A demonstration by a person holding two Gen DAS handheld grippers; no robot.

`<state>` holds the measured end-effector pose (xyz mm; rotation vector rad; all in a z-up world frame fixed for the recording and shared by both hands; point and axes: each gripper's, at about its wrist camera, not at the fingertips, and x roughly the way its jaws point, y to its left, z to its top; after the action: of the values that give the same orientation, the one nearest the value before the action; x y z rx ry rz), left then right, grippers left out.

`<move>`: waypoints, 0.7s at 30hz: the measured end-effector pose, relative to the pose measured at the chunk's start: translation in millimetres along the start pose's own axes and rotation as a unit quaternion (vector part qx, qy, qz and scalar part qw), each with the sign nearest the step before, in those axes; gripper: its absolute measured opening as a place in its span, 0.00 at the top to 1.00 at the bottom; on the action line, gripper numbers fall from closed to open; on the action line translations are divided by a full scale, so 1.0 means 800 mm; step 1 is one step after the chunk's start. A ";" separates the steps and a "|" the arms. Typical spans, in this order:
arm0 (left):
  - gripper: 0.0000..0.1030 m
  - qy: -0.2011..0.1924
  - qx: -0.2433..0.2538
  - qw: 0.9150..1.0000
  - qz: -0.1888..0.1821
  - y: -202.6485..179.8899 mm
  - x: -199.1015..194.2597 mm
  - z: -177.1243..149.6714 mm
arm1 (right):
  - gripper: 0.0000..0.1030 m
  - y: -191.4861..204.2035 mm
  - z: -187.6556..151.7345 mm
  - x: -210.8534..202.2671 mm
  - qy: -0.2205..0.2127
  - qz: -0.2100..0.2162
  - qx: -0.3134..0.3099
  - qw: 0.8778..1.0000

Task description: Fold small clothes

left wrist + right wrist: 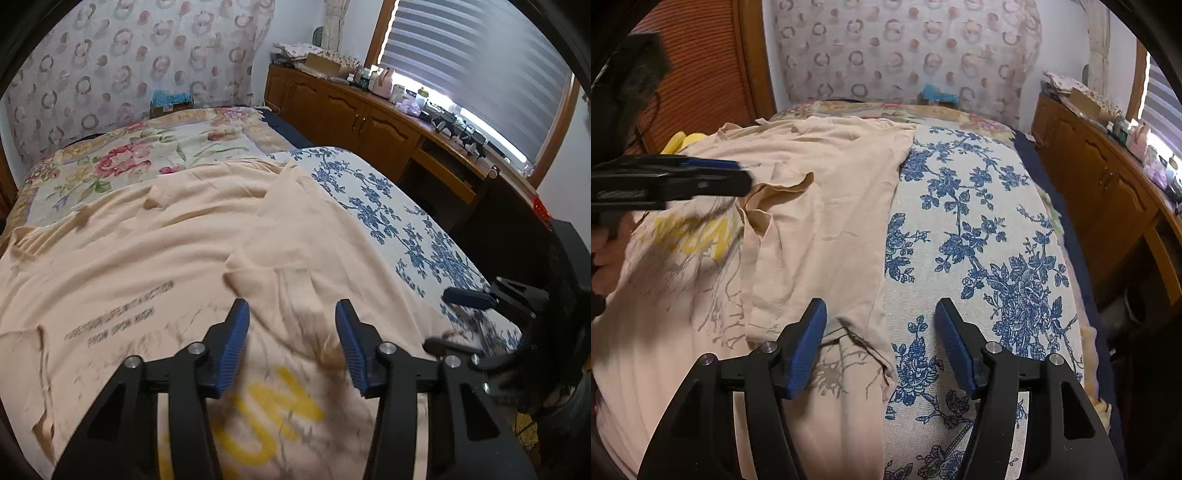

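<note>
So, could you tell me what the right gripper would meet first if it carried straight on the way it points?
Probably the right edge of the peach T-shirt, where it lies on the blue floral cloth. The right gripper is open and straddles that edge; its height above is unclear.

The peach T-shirt (155, 258) is carrying two lines of small dark print on its chest, the lower seeming to read "FROM UPON HIGH", while the upper line is blurring past reading. Big yellow letters (266, 417) are showing lower on the same shirt, perhaps "ON" among them, but motion blur is keeping the word from being made out.
</note>
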<state>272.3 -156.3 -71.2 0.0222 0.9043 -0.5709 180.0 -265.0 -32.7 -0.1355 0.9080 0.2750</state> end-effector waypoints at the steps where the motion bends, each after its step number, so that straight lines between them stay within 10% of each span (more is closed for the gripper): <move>1: 0.58 0.002 0.001 1.000 0.000 -0.002 0.003 0.002 | 0.39 0.000 0.000 0.000 0.000 0.000 0.000 1.000; 9: 0.89 0.032 0.039 0.997 0.059 -0.017 0.033 0.008 | 0.37 0.000 -0.001 0.000 0.000 -0.004 0.000 1.000; 21: 0.93 0.001 0.020 0.995 0.093 0.016 -0.022 -0.018 | 0.36 -0.001 -0.001 0.000 0.000 -0.004 0.000 1.000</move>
<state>259.7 -133.6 -69.9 0.1422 0.8825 -0.4146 179.5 -265.7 -33.5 -0.1387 0.9064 0.2671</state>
